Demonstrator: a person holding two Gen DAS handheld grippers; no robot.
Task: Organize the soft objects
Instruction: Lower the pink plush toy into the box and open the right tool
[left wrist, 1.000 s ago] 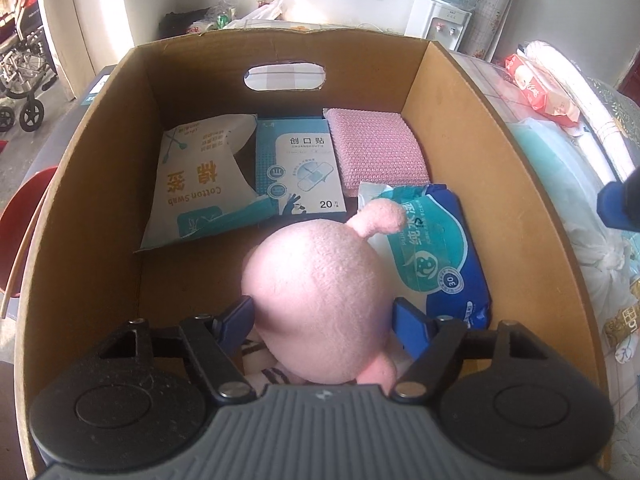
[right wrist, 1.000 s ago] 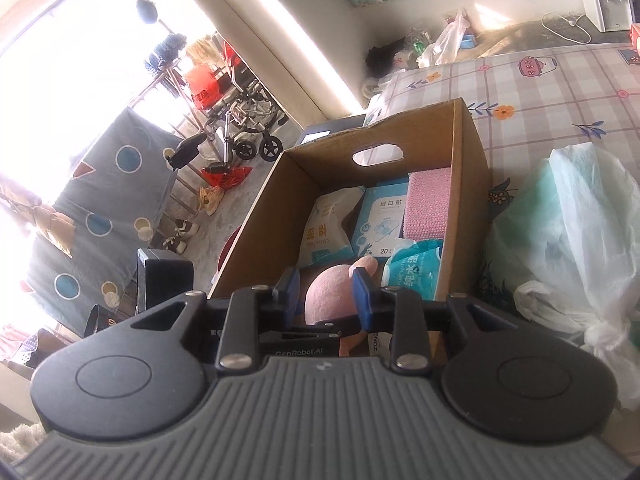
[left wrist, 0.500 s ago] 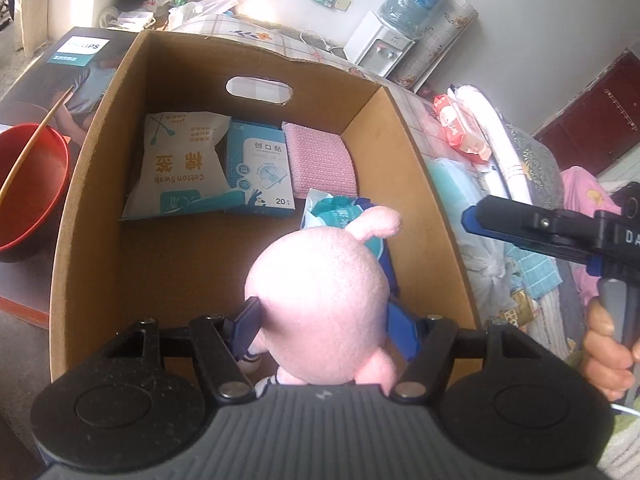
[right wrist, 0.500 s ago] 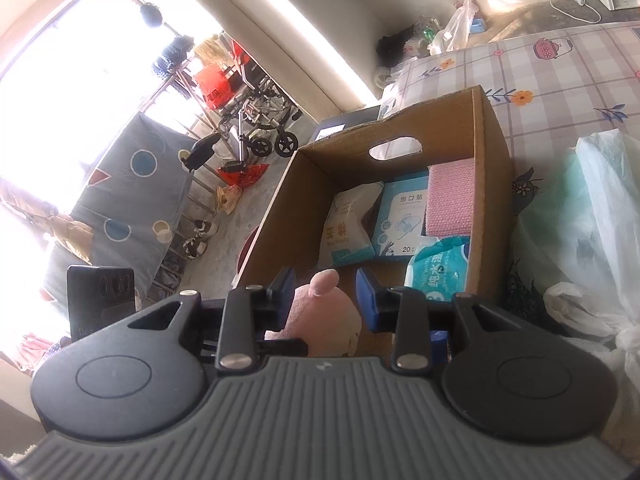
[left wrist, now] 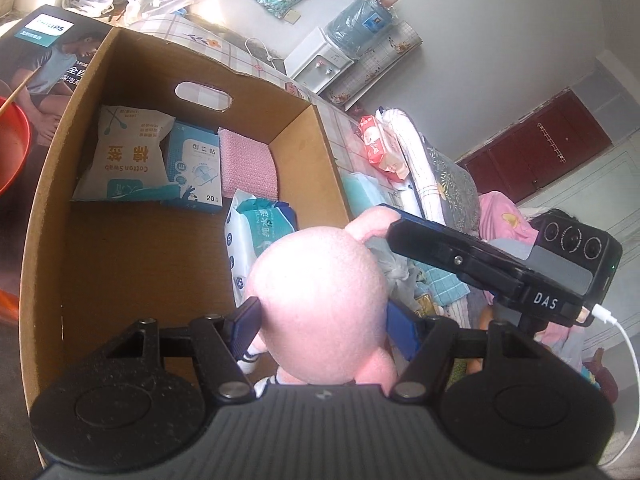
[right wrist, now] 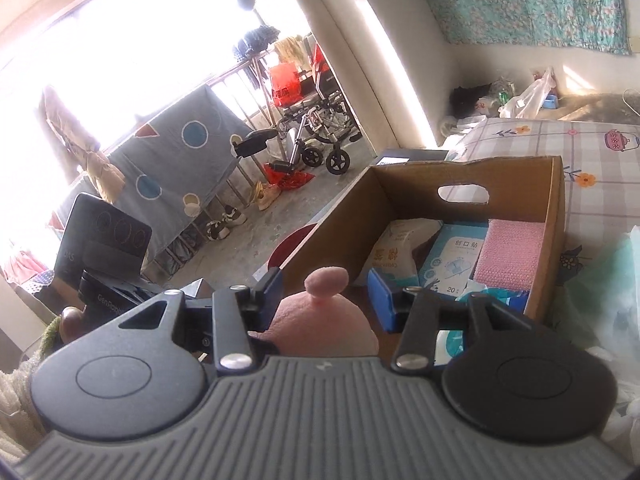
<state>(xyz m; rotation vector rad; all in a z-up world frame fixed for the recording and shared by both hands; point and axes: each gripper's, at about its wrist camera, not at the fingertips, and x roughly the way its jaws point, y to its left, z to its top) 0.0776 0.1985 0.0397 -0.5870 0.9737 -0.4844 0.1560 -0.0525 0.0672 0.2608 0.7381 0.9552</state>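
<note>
My left gripper [left wrist: 320, 320] is shut on a pink plush toy [left wrist: 320, 304] and holds it above the near right part of a cardboard box [left wrist: 48, 184]. The box holds a cotton swab bag [left wrist: 124, 156], a blue plaster box [left wrist: 196, 172], a pink cloth [left wrist: 248, 168] and a wet wipes pack [left wrist: 256, 232]. My right gripper [right wrist: 326, 298] is open, its fingers either side of the toy's ear [right wrist: 326, 282]. It shows in the left wrist view [left wrist: 460, 256] beside the toy. The box [right wrist: 556, 216] lies beyond it.
A red basin [left wrist: 12, 140] and a Philips carton [left wrist: 52, 44] stand left of the box. Plastic bags [right wrist: 600, 280], rolled cloth [left wrist: 408, 152] and a red snack pack [left wrist: 376, 144] lie on the bed to the right. A wheelchair [right wrist: 316, 136] stands by the window.
My left gripper has lifted the plush toy up and back from the box floor and tilted right. My right gripper has opened wider and come close to the toy's ear.
</note>
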